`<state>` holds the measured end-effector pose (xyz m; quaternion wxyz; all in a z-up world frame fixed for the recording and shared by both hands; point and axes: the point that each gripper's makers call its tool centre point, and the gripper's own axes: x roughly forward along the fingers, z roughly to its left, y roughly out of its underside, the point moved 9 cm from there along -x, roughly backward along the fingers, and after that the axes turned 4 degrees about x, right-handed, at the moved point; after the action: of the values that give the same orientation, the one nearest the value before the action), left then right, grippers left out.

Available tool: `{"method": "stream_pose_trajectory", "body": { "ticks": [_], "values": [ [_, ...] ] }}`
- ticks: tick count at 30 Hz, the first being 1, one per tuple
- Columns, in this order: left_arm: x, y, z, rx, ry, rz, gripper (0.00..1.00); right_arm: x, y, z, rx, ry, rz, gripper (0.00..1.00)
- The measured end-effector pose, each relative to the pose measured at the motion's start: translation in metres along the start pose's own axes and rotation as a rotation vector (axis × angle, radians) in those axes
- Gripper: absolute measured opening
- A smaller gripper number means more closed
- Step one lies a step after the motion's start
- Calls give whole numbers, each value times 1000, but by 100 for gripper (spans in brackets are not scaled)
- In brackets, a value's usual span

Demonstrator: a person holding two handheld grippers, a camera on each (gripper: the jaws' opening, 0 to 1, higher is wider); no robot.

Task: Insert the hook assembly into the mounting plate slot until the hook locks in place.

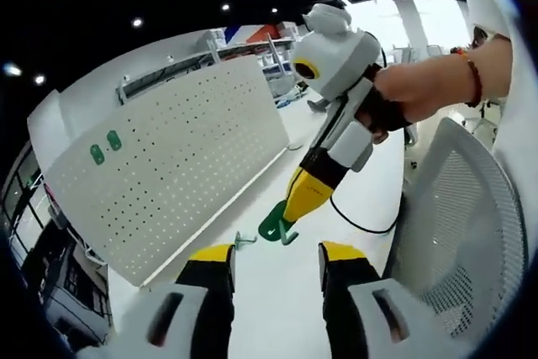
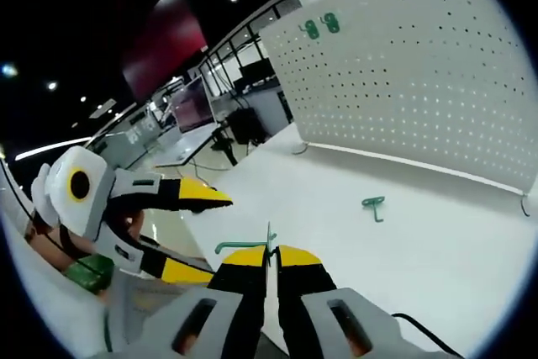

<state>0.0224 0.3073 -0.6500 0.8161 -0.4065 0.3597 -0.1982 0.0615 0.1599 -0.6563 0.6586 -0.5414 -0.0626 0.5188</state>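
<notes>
Green hook (image 2: 244, 246) sat clamped in the right gripper (image 2: 271, 260) above the white counter (image 2: 420, 258); another hook (image 2: 373, 204) lay near the pegboard (image 2: 420, 73). Left gripper (image 1: 276, 251) jaws gaped, seemingly empty.

Green hook (image 2: 267, 245) — mostly hidden between the right gripper's (image 2: 270, 260) jaws.
</notes>
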Motion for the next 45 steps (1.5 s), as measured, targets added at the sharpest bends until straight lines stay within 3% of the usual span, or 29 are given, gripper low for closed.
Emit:
{"method": "stream_pose_trajectory", "body": {
  "ticks": [4, 15, 28, 45],
  "values": [
    [1, -1, 1, 11, -7, -7, 25, 1, -2, 3, -3, -12, 9, 2],
    [4, -2, 3, 122, -26, -4, 12, 5, -9, 8, 9, -25, 22, 2],
    [9, -5, -2, 228, -13, 0, 8, 9, -9, 12, -7, -26, 68, 2],
    [9, -2, -2, 268, -34, 56, 4, 12, -9, 11, -9, -29, 93, 2]
  ]
}}
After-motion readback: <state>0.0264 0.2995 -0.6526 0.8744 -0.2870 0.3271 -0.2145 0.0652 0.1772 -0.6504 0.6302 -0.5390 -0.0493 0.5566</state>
